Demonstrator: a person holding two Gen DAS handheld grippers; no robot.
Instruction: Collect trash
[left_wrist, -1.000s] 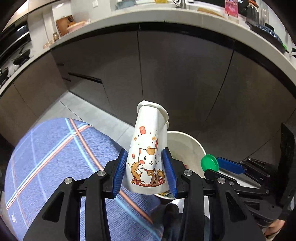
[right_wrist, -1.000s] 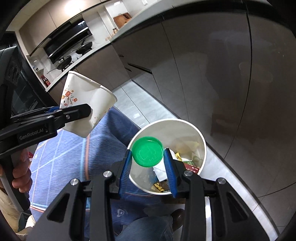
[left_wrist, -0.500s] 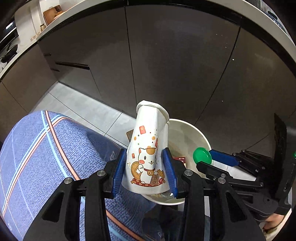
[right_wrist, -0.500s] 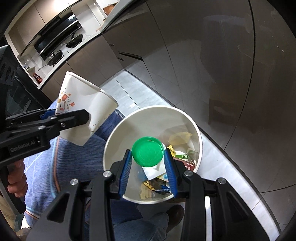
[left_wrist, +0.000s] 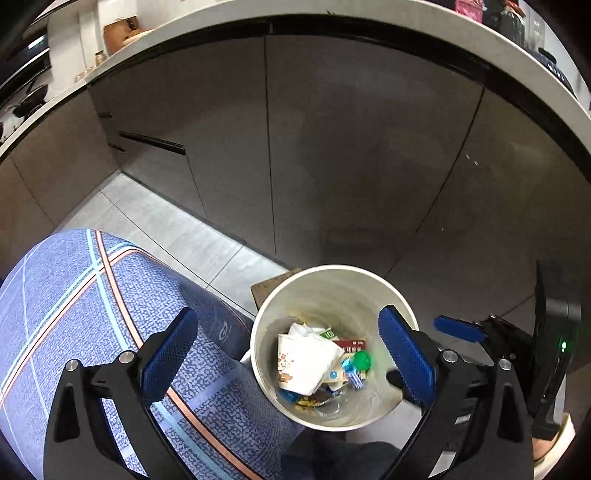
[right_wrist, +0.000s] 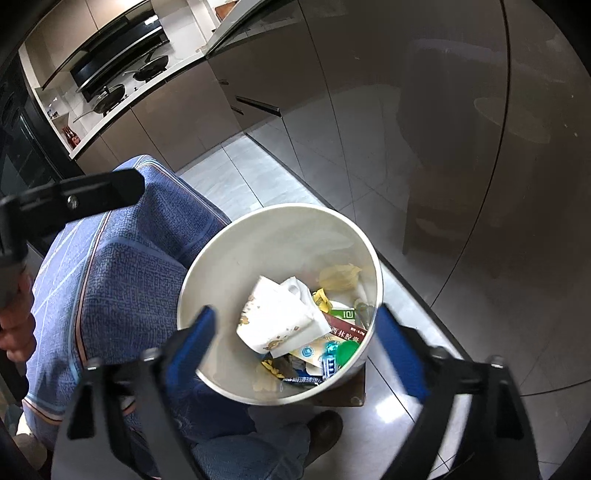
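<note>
The paper cup (left_wrist: 304, 360), white with a cartoon cat print and crumpled, lies on its side in the white bin (left_wrist: 258, 332) atop wrappers, the green lid (left_wrist: 362, 360) just beside it. Both the left gripper (left_wrist: 291, 350) and the right gripper (right_wrist: 295, 343) have just sprung wide, released, nothing between their jaws.

White bin (right_wrist: 229, 258); white cartoon-printed paper cup (right_wrist: 275, 319); green lid (right_wrist: 348, 350); blue cloth (left_wrist: 74, 295) with orange and pale-blue stripes.
</note>
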